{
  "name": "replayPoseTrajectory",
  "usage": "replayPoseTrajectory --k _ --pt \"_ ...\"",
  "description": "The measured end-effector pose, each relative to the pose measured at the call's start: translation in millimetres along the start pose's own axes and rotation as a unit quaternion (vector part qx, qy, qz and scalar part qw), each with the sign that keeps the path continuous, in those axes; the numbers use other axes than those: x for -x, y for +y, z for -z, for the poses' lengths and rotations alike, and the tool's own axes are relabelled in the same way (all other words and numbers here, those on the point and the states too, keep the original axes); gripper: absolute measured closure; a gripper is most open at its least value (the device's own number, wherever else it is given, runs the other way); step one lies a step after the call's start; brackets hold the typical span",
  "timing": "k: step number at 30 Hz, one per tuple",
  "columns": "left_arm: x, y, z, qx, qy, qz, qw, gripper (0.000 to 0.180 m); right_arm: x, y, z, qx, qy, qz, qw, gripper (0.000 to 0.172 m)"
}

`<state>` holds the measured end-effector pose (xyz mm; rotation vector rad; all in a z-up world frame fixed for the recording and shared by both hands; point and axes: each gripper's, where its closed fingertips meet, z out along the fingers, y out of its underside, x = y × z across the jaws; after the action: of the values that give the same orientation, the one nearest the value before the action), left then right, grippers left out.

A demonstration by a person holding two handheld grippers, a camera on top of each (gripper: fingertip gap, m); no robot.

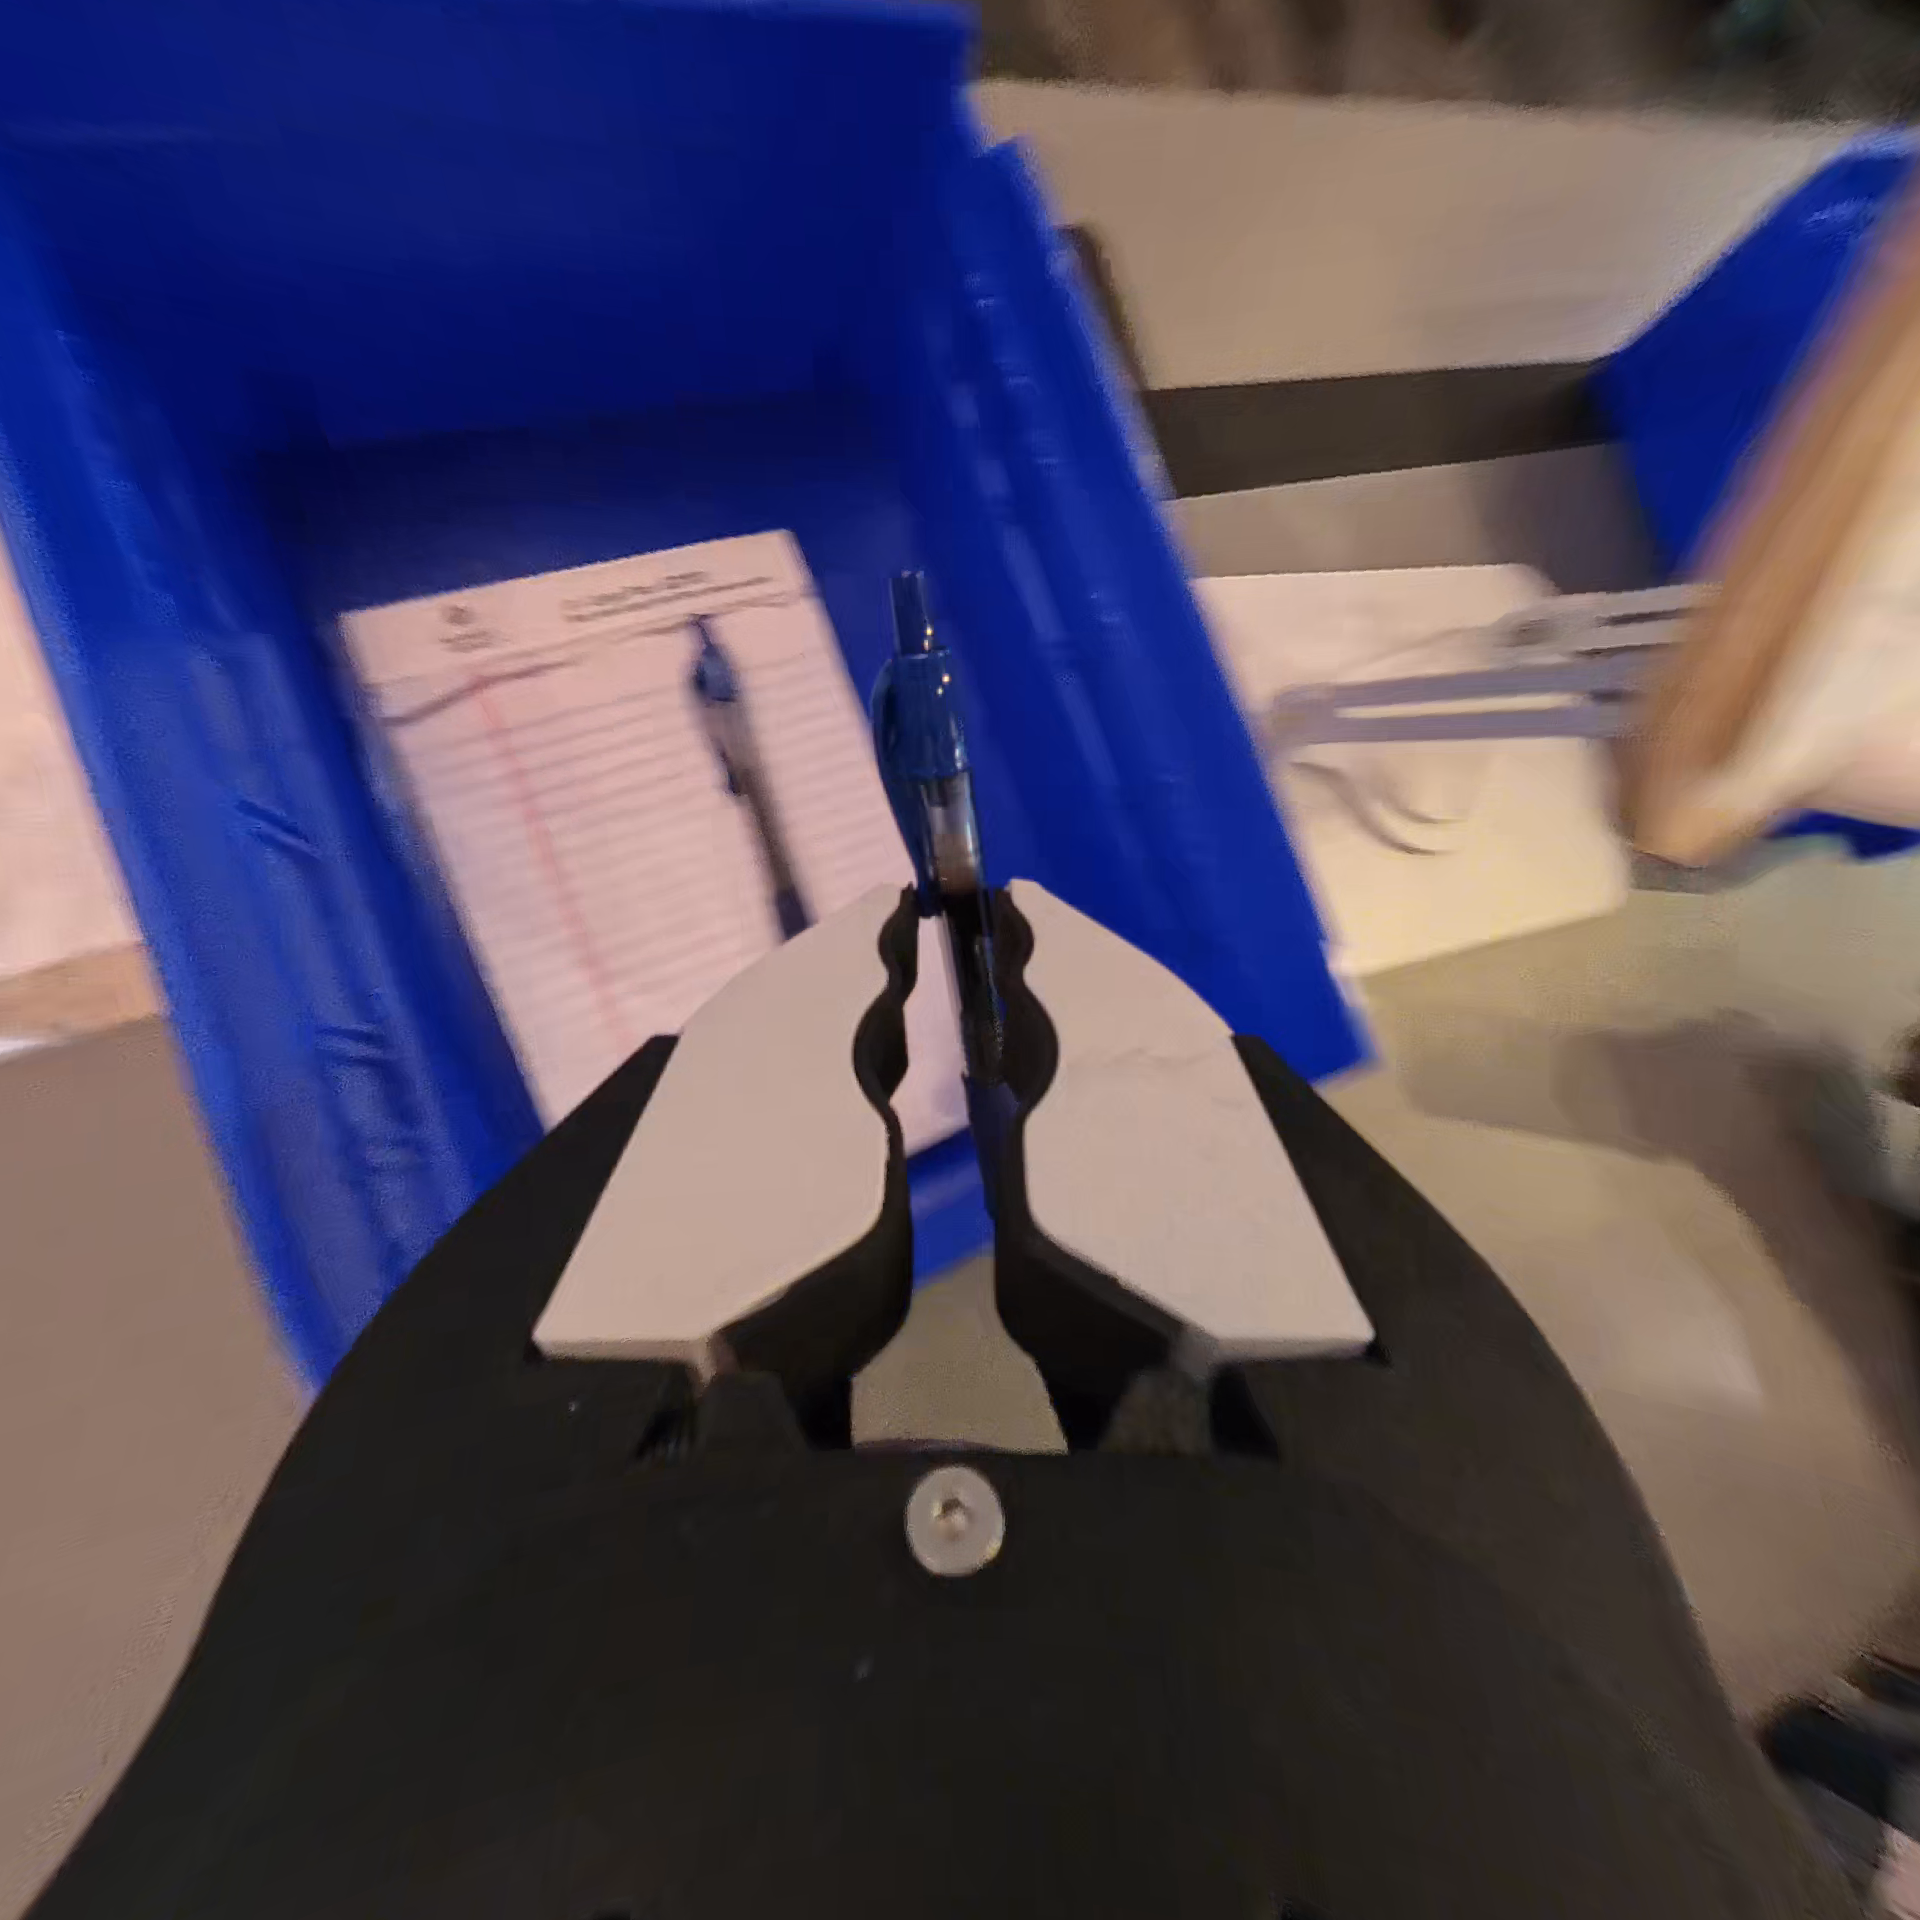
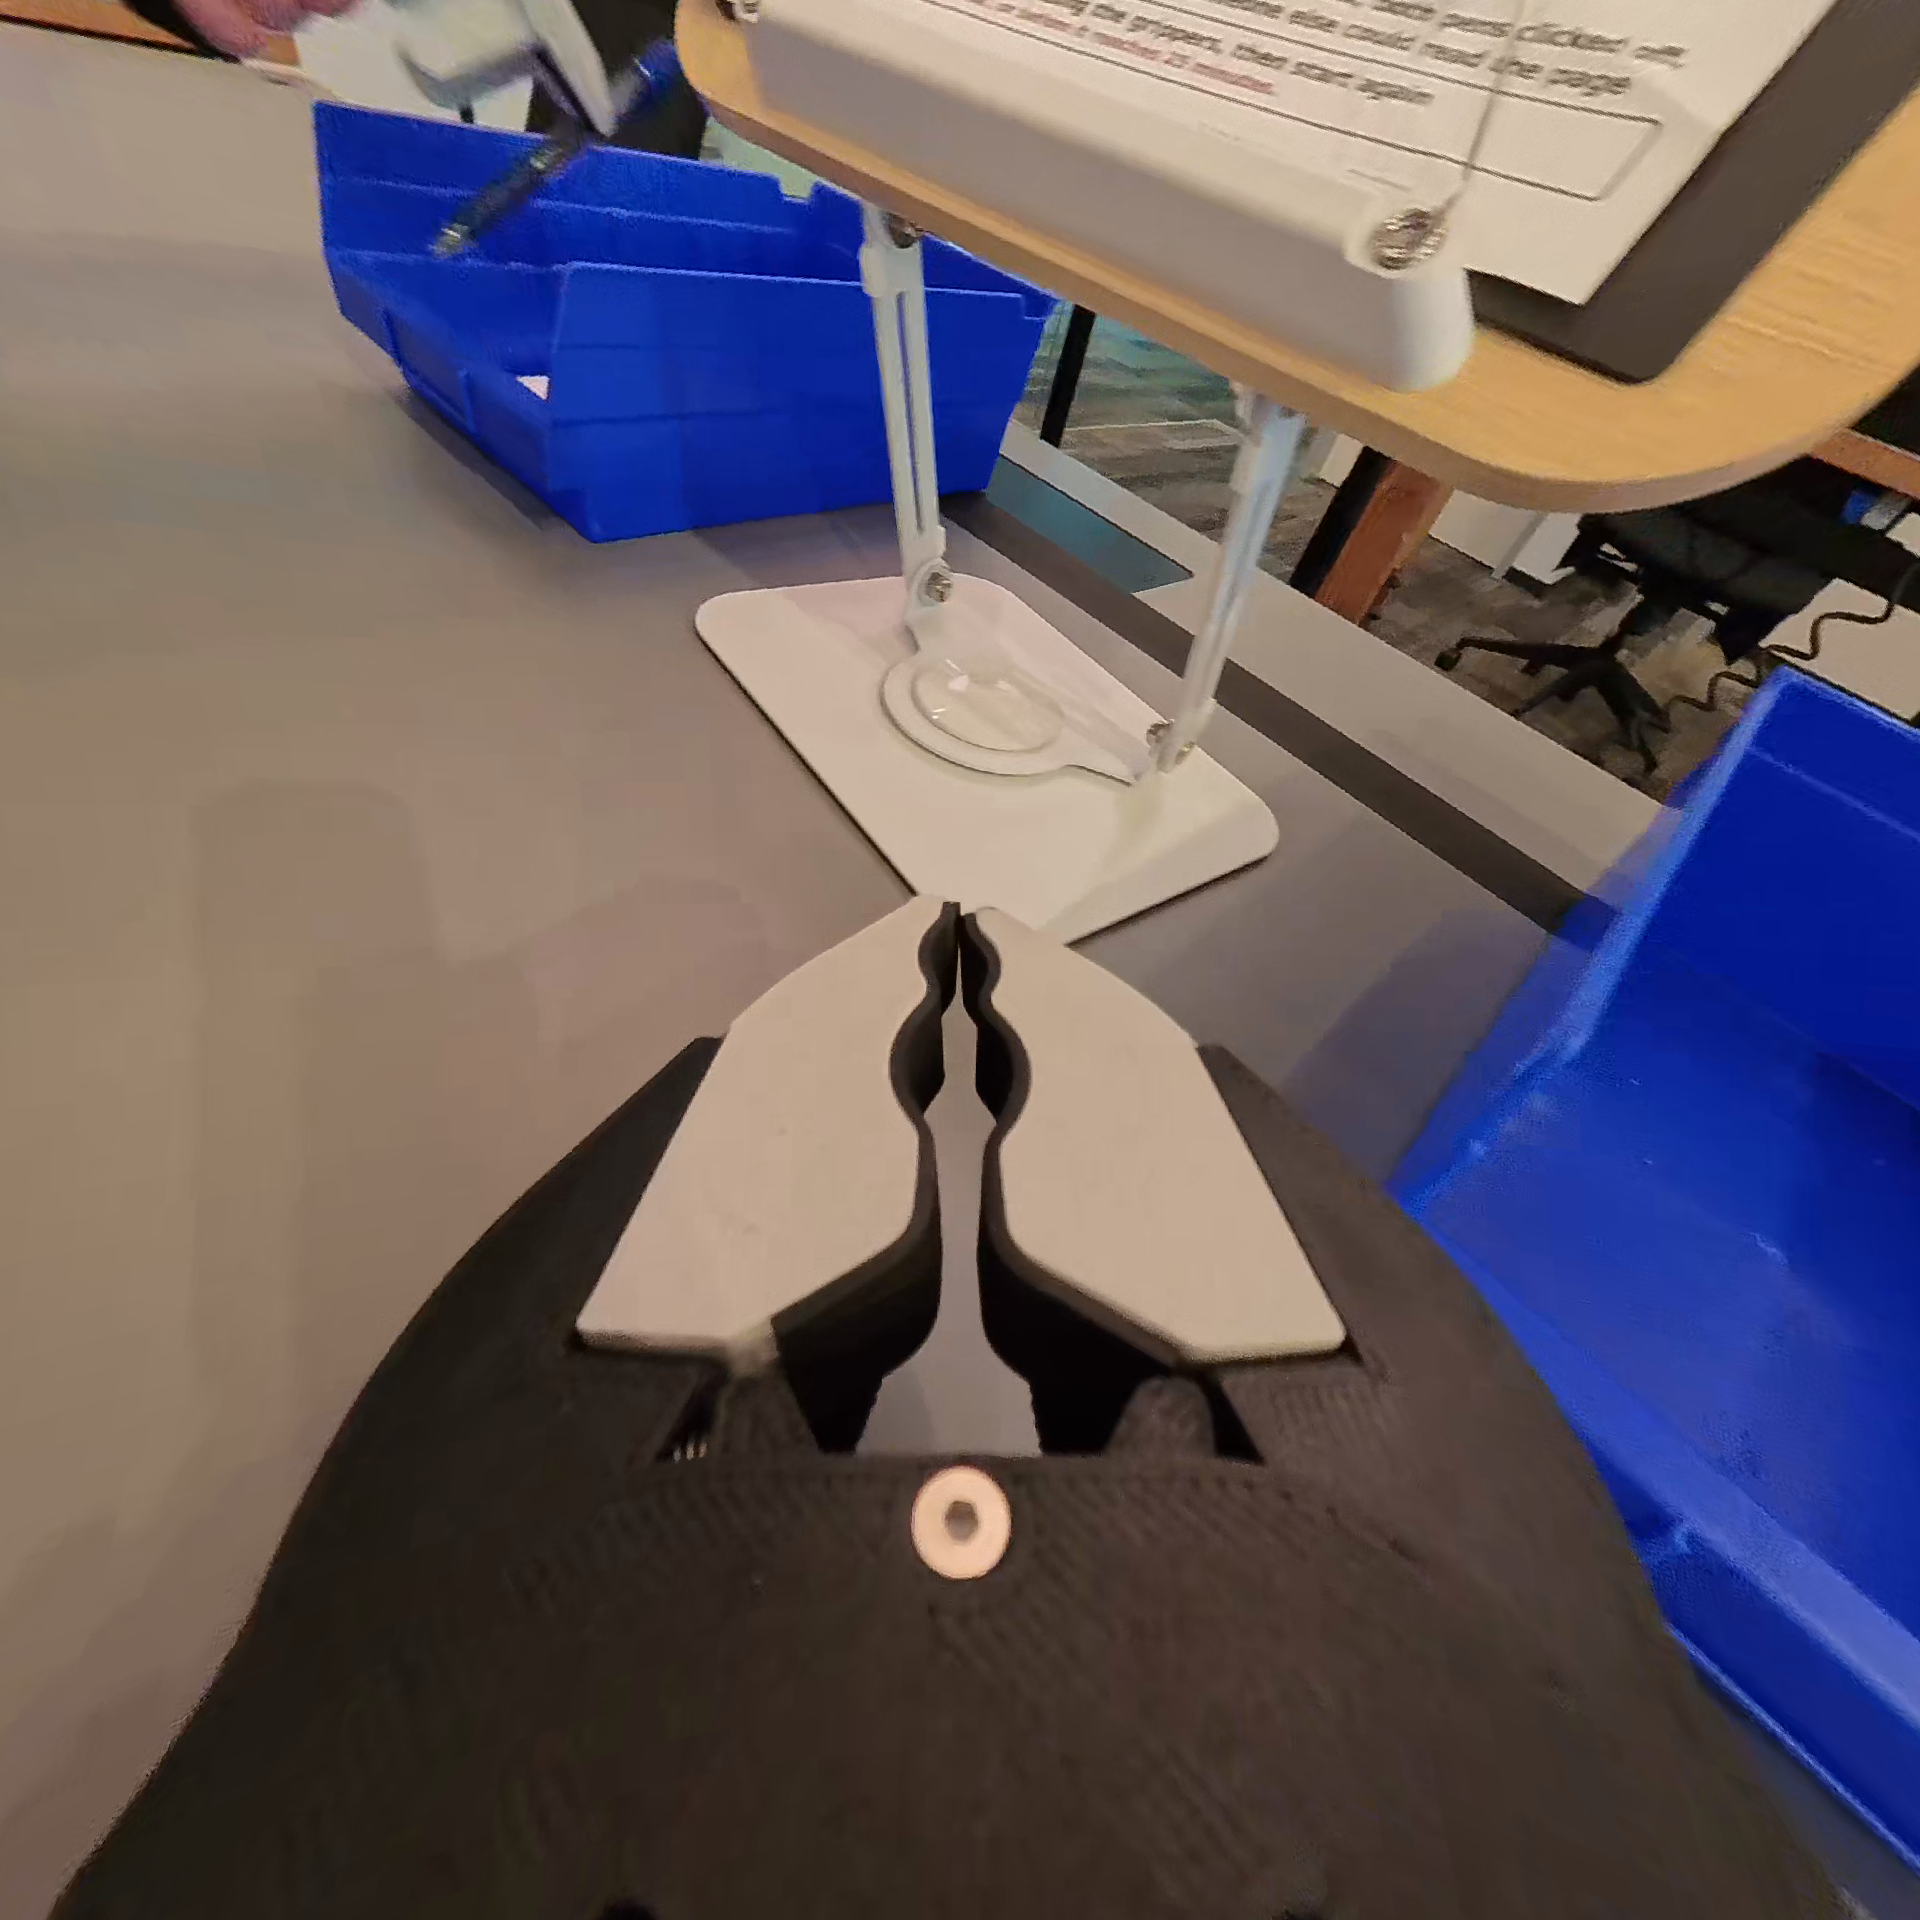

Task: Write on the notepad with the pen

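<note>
Writing is showing on two things: small print across the top of the notepad, too blurred to make out, and black and red lines on a white sheet clipped to a tilted wooden board, cut off at the top edge.

Counts: 2 pens, 1 notepad, 2 blue bins per view. The left gripper is clenching a blue pen, pads pressing its barrel on both sides, clicker end sticking up past the tips; the lower barrel is disappearing between the fingers. A 2nd pen is lying on the lined notepad, smeared by motion blur. The notepad is sitting inside the nearer blue bin, its lower part hidden behind the gripper. The other blue bin is being cut off at right, partly covered by a blurred tan shape.

The right gripper is staying off the pad, tips meeting on nothing, hanging over the grey table just short of the white stand base. In the right view, one bin is sitting far left, another near right. The far gripper is showing blurred at top left, w/ its pen barely readable.
</note>
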<state>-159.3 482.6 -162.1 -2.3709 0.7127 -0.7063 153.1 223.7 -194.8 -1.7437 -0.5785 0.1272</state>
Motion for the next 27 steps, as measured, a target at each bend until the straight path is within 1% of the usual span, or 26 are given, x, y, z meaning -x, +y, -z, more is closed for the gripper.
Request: replayPoseTrajectory --k 2,3,4,6,8,10,11,12,14,15,17,19,21,27 --pt "-39 18 18 -0.019 0.058 0.002 0.998 0.168 -5 1 3 -0.002 0.004 -0.008 1.0 0.172" --pt "-57 28 26 -0.033 0.073 -0.001 0.997 0.168 -6 2 3 -0.003 0.004 -0.012 1.0 0.172" --pt "-75 41 30 -0.041 0.089 0.004 0.995 0.167 -6 2 2 -0.003 0.003 -0.015 1.0 0.172" --pt "-121 73 26 -0.046 0.143 0.019 0.988 0.167 -5 3 1 -0.001 0.001 -0.013 1.0 0.172" --pt "-166 109 7 -0.033 0.19 0.041 0.98 0.167 -5 3 1 0.0 0.001 -0.009 1.0 0.172" --pt "-205 138 -21 -0.022 0.216 0.056 0.975 0.167 -5 4 1 0.002 0.002 -0.009 1.0 0.172" --pt "-221 153 -36 -0.002 0.225 0.059 0.972 0.167 -5 4 2 0.002 0.002 -0.01 1.0 0.172" --pt "-230 163 -49 0.005 0.226 0.065 0.972 0.168 -6 4 2 0.002 0.004 -0.009 1.0 0.172" --pt "-245 175 -66 0.015 0.234 0.089 0.968 0.168 -7 5 3 0.004 0.006 -0.007 1.0 0.172" --pt "-249 181 -72 0.023 0.231 0.085 0.969 0.167 -7 5 4 0.005 0.007 -0.005 1.0 0.172" --pt "-245 184 -80 0.018 0.207 0.083 0.975 0.167 -8 5 4 0.003 0.008 -0.007 1.0 0.172" --pt "-243 189 -84 0.027 0.194 0.081 0.977 0.167 -8 6 4 0.003 0.005 -0.01 1.0 0.172" --pt "-242 188 -84 0.017 0.187 0.092 0.978 0.168 -8 7 3 0.003 0.003 -0.013 1.0 0.172" --pt "-233 187 -82 0.001 0.145 0.088 0.986 0.168 -9 7 3 0.001 0.001 -0.019 1.0 0.172"
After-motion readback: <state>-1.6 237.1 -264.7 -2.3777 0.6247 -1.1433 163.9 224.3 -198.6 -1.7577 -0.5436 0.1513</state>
